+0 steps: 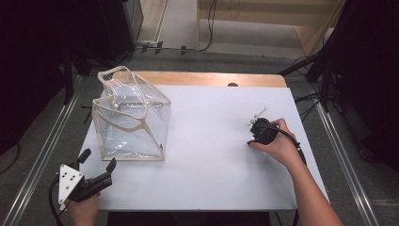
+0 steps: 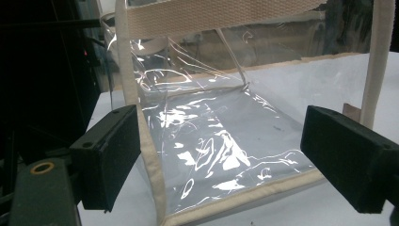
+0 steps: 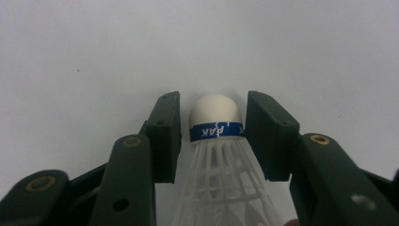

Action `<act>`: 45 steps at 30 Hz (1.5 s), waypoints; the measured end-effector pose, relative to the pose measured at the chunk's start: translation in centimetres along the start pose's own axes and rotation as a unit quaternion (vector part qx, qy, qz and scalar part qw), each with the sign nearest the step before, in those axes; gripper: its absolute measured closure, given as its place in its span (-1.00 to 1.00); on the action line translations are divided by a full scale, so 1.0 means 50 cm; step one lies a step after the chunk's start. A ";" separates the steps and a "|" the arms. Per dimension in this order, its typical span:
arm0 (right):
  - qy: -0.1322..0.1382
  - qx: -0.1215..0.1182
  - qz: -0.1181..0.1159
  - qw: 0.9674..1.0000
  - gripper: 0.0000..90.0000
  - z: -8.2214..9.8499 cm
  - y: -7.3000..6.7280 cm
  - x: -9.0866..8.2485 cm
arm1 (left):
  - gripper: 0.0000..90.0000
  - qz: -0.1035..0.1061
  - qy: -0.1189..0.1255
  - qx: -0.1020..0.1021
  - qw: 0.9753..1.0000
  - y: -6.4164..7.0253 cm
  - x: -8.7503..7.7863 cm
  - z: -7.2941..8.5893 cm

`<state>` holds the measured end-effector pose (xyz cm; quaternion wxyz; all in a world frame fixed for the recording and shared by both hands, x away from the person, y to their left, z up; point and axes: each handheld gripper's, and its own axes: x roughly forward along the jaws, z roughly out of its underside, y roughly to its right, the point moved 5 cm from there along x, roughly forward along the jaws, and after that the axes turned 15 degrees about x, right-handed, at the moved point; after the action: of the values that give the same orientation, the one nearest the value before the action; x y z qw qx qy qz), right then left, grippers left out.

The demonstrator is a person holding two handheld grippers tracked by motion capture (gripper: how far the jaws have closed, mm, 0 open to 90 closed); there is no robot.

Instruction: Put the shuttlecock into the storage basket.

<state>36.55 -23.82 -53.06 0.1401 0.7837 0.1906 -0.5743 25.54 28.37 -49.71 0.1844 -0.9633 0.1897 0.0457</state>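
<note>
My right gripper (image 3: 214,134) has its jaws drawn in narrow around a white shuttlecock (image 3: 217,155), one pad on each side of the blue band below the cork. The right pad looks to be against the band; on the left a thin gap may remain, so I judge the grip as just made and not yet proven. The cork points away from me, out past the jaw tips, and the feather skirt runs back toward my hand. It lies low over the white table (image 1: 211,141), which spreads out blank ahead of the jaws.

So the step in hand is the pick-up. Next I need to lift gently, check the shuttlecock does not slip or swing, then carry it across to my left, where the clear bag (image 1: 129,117) stands.

My left gripper (image 1: 96,162) waits with its jaws wide, holding nothing. The clear bag sits just ahead of it, its bottom corner and cream trim lying between the pads without touching them. The bag's mouth faces up with its straps standing above. I see nothing inside: the plastic shows bare table through it. The opening sags somewhat, so I may have to steady the rim with the left jaws before dropping the shuttlecock in.
</note>
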 end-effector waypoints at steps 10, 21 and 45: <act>0.025 0.018 -0.009 0.999 0.39 -0.007 0.003 -0.014 | -0.71 -0.001 0.000 0.000 1.000 -0.001 0.000 0.000; 0.052 0.016 -0.024 0.998 0.39 -0.023 -0.010 -0.043 | -0.71 0.001 0.000 -0.001 1.000 -0.001 -0.001 0.000; 0.086 -0.008 -0.057 0.995 0.40 -0.097 -0.054 -0.104 | -0.71 0.000 0.001 -0.001 1.000 -0.002 -0.001 0.000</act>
<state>38.03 -20.02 -46.65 0.0962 0.8172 0.2506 -0.5100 25.53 28.48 -49.67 0.1829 -0.9636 0.1899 0.0451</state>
